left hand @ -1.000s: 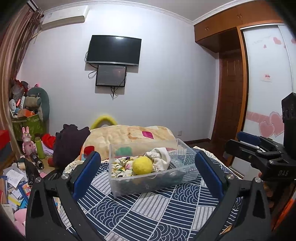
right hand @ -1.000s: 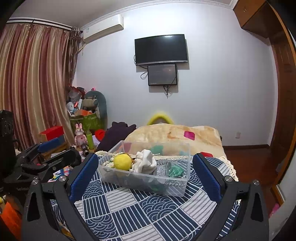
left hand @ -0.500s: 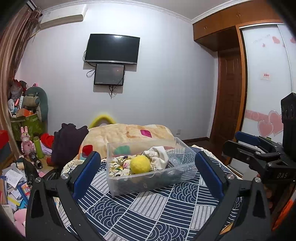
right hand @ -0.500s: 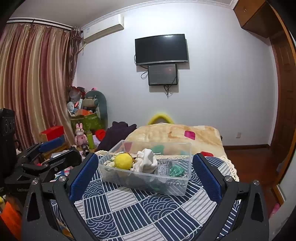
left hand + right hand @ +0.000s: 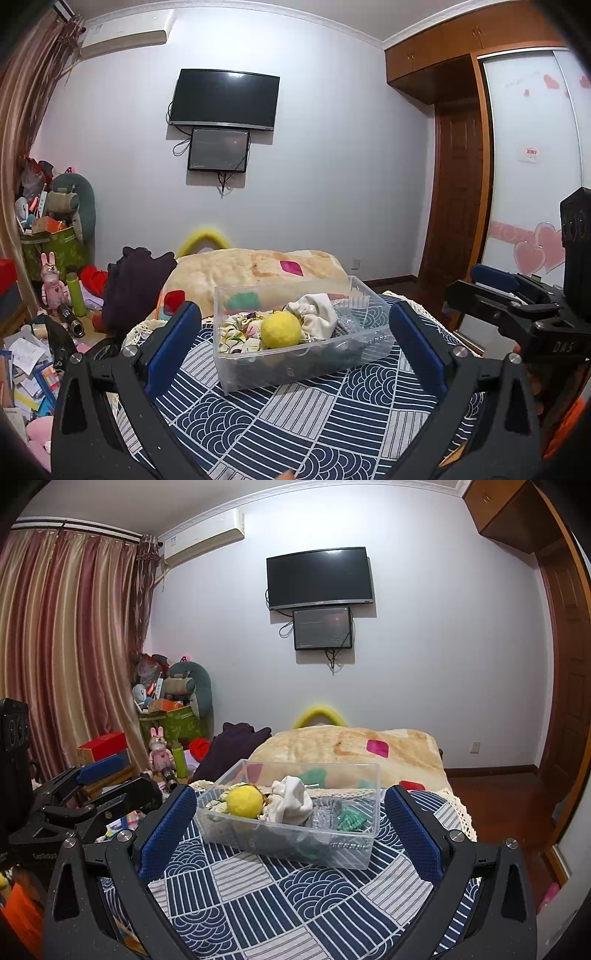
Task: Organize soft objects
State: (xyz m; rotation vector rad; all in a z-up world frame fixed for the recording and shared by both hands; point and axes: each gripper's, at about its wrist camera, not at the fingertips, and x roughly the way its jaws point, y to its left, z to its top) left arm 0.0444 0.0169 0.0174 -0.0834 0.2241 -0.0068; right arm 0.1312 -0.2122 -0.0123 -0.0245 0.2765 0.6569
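Note:
A clear plastic bin stands on a table with a blue patterned cloth. It holds a yellow fuzzy ball, a white cloth bundle, a floral fabric piece and a green item. My left gripper is open and empty, held back from the bin's near side. My right gripper is open and empty, also short of the bin. Each gripper shows at the edge of the other's view.
Behind the table lies a bed with a beige blanket and a dark garment. Clutter, boxes and toys fill the floor at left. A wooden door and wardrobe stand at right. A TV hangs on the far wall.
The left wrist view has drifted slightly, so the bin sits a little lower and left in it. Both grippers stay open and empty.

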